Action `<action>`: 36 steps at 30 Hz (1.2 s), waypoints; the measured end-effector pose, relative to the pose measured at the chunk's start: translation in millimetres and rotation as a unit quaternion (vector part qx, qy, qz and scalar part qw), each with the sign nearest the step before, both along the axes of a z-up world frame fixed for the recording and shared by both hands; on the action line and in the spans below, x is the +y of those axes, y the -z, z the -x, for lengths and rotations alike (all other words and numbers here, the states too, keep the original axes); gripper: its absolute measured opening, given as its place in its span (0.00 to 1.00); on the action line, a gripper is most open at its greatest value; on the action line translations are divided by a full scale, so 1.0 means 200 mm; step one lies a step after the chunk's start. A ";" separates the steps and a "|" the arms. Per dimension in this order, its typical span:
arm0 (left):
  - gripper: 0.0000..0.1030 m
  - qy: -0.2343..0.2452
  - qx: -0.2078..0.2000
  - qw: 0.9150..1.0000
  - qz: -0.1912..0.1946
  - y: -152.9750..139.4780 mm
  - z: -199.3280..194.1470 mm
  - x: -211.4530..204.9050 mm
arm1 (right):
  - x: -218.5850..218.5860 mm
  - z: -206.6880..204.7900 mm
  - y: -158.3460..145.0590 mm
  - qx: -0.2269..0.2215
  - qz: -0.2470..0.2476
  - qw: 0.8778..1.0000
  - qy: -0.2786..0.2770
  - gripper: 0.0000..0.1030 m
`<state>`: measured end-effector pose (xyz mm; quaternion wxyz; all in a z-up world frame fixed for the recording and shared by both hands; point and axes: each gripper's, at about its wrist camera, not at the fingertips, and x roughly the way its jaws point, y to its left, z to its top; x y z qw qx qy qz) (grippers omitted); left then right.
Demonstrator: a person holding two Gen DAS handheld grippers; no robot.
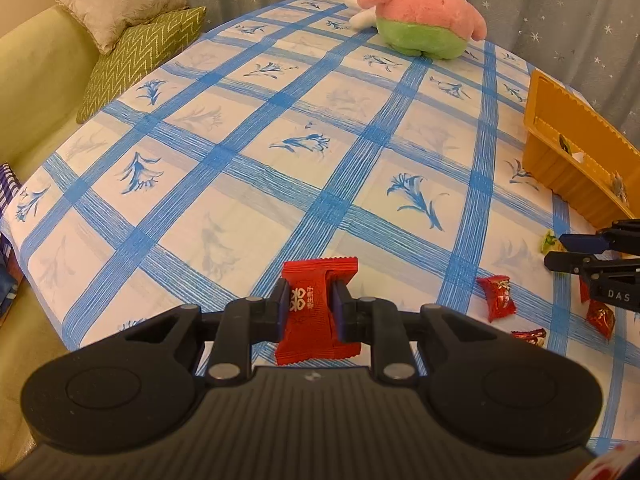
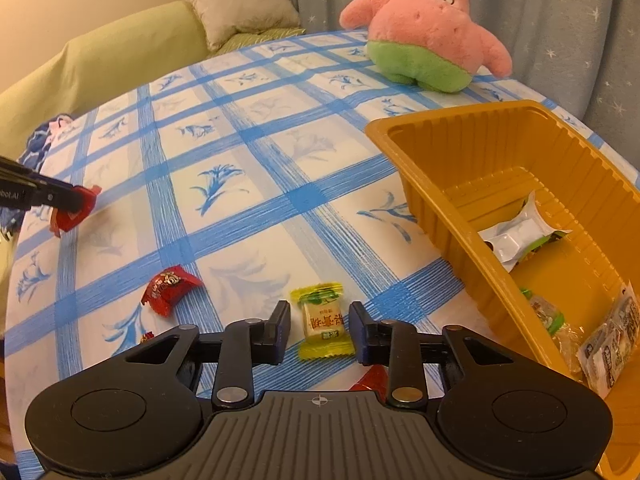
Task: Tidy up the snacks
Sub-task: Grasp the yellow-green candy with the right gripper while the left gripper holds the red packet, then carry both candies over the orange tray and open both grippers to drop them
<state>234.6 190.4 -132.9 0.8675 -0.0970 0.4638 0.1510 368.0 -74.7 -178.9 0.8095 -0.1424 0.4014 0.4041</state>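
Clamped between the two pads of the left gripper (image 1: pixel 309 307) is one red candy wrapper (image 1: pixel 318 308) with white characters printed on it, held upright above the blue-checked tablecloth (image 1: pixel 248 168). To its right, in the left wrist view, four more red candies show on the cloth; the nearest red candy (image 1: pixel 497 297) lies just beside a blue stripe, and the others sit close to the frame edge, partly cut off.

From the right wrist view, the right gripper (image 2: pixel 320 330) stands with its jaws spread apart, one finger on either side of a single yellow candy (image 2: pixel 322 322) that lies flat on the cloth; neither pad touches it. One red candy (image 2: pixel 170 288) rests to the left of it, and a further red scrap peeks out under the gripper body.

On the right stands one yellow plastic tray (image 2: pixel 424 184), with several wrapped snacks inside: a white packet (image 2: pixel 516 236) near the middle, a green-trimmed one, and a printed packet at the near wall. One pink and green plush star (image 2: pixel 428 36) sits at the far edge of the table, with two cushions beyond on a green sofa (image 1: pixel 36 80).
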 end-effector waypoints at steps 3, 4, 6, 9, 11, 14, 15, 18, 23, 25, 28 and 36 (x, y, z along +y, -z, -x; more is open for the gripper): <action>0.19 0.002 0.001 1.000 0.001 0.00 -0.01 0.00 | 0.01 0.00 0.01 -0.003 0.003 1.000 0.000 0.24; 0.19 0.003 0.001 1.000 0.001 0.01 -0.02 0.00 | 0.01 0.00 0.01 -0.003 0.002 1.000 0.003 0.22; 0.19 0.004 0.000 1.000 0.000 0.00 -0.02 0.00 | 0.01 0.00 0.01 -0.001 0.000 1.000 0.010 0.22; 0.20 0.006 -0.001 1.000 -0.001 0.00 -0.02 -0.01 | 0.01 0.00 0.00 0.002 -0.001 1.000 0.015 0.21; 0.19 0.008 -0.002 1.000 -0.002 -0.01 -0.02 -0.01 | 0.01 0.01 0.00 0.004 -0.003 1.000 0.019 0.21; 0.19 0.011 -0.004 1.000 -0.004 -0.02 -0.03 -0.02 | 0.00 0.02 -0.02 0.004 -0.008 1.000 0.024 0.21; 0.19 0.013 -0.005 1.000 -0.005 -0.03 -0.03 -0.03 | -0.01 0.02 -0.03 0.006 -0.012 1.000 0.028 0.20; 0.19 0.021 -0.010 1.000 -0.006 -0.05 -0.05 -0.04 | -0.04 0.03 -0.07 0.010 -0.026 0.999 0.042 0.20; 0.19 0.048 -0.026 0.998 -0.009 -0.12 -0.10 -0.11 | -0.11 0.06 -0.17 0.015 -0.051 0.996 0.072 0.20; 0.19 0.065 -0.035 0.997 -0.010 -0.16 -0.13 -0.15 | -0.15 0.08 -0.21 0.018 -0.059 0.994 0.088 0.20; 0.19 0.092 -0.047 0.995 -0.012 -0.21 -0.19 -0.22 | -0.23 0.10 -0.28 0.021 -0.069 0.991 0.113 0.20; 0.20 0.175 -0.083 0.981 -0.017 -0.34 -0.36 -0.44 | -0.47 0.13 -0.41 0.032 -0.102 0.975 0.193 0.20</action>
